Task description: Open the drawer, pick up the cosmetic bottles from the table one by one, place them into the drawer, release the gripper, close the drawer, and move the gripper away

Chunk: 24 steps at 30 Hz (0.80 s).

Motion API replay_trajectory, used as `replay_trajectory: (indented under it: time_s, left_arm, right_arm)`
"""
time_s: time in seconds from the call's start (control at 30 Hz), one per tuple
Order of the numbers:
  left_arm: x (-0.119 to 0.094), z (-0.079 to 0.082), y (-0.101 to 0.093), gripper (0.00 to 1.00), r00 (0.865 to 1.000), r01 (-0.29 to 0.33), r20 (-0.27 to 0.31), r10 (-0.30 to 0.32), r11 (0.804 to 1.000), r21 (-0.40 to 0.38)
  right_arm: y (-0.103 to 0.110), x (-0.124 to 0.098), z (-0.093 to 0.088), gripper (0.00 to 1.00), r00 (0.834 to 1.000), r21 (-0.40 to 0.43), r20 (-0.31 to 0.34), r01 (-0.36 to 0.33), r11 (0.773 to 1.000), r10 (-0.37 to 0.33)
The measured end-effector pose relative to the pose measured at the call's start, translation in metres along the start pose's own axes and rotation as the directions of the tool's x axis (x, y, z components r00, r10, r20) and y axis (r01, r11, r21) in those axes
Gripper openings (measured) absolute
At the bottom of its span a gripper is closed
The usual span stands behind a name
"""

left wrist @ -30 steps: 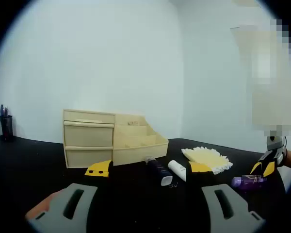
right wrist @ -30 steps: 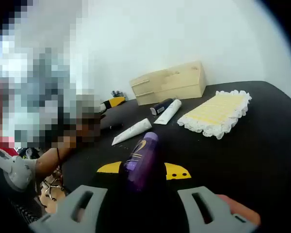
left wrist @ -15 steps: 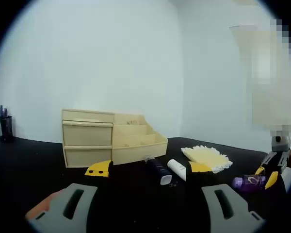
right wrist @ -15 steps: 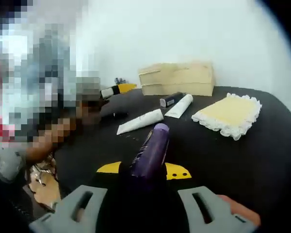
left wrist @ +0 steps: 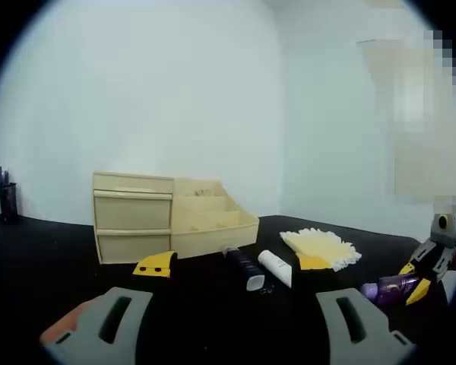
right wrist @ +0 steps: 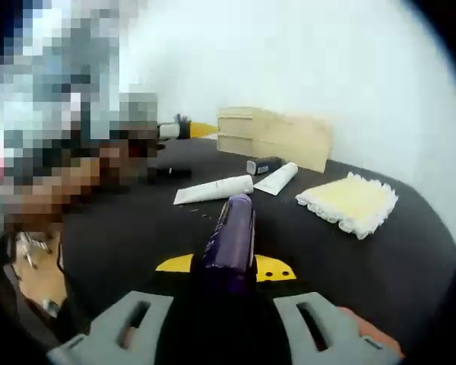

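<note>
A beige drawer unit [left wrist: 167, 217] stands on the black table [left wrist: 45, 251], both drawers shut; it also shows far back [right wrist: 277, 135]. In front of it lie a dark bottle [left wrist: 243, 266] [right wrist: 264, 164] and a white tube [left wrist: 275, 266] [right wrist: 277, 177]. A second white tube [right wrist: 214, 189] lies nearer. My right gripper [right wrist: 226, 266] is shut on a purple bottle [right wrist: 229, 239], held above the table; it appears at the far right [left wrist: 395, 287] of the left gripper view. My left gripper [left wrist: 234, 263] is open, nothing between its jaws.
A yellow frilled cloth [left wrist: 319, 247] [right wrist: 349, 200] lies right of the bottles. A dark pen cup [left wrist: 5, 199] stands at the table's far left. A person's hand and a small black object [right wrist: 167, 173] are at the left in the right gripper view.
The right gripper has swung round with the purple bottle still in its jaws, drifting slightly right and down in the left gripper view. The left gripper has barely moved.
</note>
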<state>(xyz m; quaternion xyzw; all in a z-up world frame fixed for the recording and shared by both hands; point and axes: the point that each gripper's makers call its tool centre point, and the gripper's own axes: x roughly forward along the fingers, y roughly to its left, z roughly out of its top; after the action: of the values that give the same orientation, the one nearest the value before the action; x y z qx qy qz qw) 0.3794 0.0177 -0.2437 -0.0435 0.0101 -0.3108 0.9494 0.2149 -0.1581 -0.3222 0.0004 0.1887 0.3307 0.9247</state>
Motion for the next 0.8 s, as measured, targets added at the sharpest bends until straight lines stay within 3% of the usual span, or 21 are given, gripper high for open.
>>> replay_trajectory:
  time_s: [0.07,0.17,0.23,0.4,0.57,0.63,0.7,0.8]
  left_arm:
    - [0.000,0.000,-0.001,0.54,1.000,0.006,0.003,-0.006,1.000,-0.004]
    - [0.001,0.001,-0.003,0.54,1.000,0.017,0.006,-0.017,1.000,-0.011]
    - [0.001,0.002,-0.006,0.54,1.000,0.026,0.008,-0.026,1.000,-0.013]
    - [0.004,-0.002,-0.016,0.54,0.998,0.055,-0.005,-0.055,0.998,-0.002]
    - [0.005,-0.002,-0.027,0.52,0.995,0.101,-0.009,-0.101,0.995,-0.017]
    - [0.005,-0.002,-0.031,0.48,0.993,0.117,-0.011,-0.118,0.993,-0.026]
    - [0.005,-0.001,-0.037,0.47,0.991,0.136,-0.009,-0.137,0.990,-0.031]
    - [0.003,0.004,-0.047,0.46,0.982,0.186,0.021,-0.185,0.979,-0.083]
  right_arm:
    - [-0.004,-0.001,0.001,0.23,0.999,0.131,0.019,-0.049,0.990,0.047]
    - [-0.009,-0.006,0.011,0.23,0.994,0.251,0.064,-0.097,0.963,0.083]
    - [-0.010,-0.009,0.017,0.23,0.988,0.370,0.088,-0.148,0.917,0.124]
    - [-0.015,-0.009,0.016,0.23,0.985,0.433,0.079,-0.171,0.885,0.151]
    - [-0.012,-0.012,0.028,0.22,0.966,0.590,0.159,-0.260,0.765,0.205]
    - [-0.011,-0.012,0.032,0.22,0.961,0.613,0.188,-0.277,0.740,0.203]
    - [-0.009,-0.014,0.039,0.22,0.952,0.612,0.221,-0.306,0.729,0.214]
    - [-0.003,-0.019,0.060,0.22,0.917,0.606,0.316,-0.392,0.692,0.243]
